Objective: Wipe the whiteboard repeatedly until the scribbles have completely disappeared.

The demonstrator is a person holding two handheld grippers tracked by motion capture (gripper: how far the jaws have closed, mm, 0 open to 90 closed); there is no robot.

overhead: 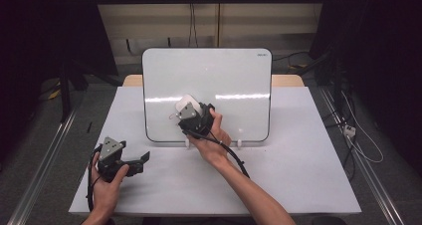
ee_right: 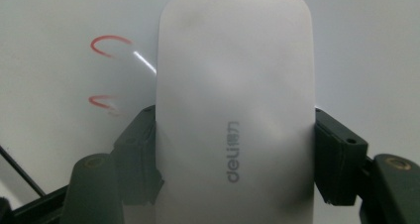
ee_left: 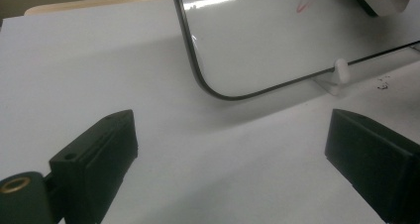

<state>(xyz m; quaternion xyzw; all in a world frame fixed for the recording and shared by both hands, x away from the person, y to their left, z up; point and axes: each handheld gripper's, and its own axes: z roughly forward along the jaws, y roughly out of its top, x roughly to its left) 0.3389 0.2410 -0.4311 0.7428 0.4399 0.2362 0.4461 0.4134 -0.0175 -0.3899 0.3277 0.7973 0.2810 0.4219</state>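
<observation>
My right claw [ee_right: 235,149] clamps the eraser [ee_right: 235,100] against the whiteboard [overhead: 234,80]; pressing hard could tip it toward twelve o'clock. My left claw [ee_left: 233,149] gapes, idle.

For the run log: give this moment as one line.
right gripper shut on eraser | eraser at whiteboard | red marks remain | left gripper open, idle

"deli" in grey letters on white eraser [ee_right: 235,110], small unreadable logo on whiteboard [overhead: 206,75] corner
</observation>
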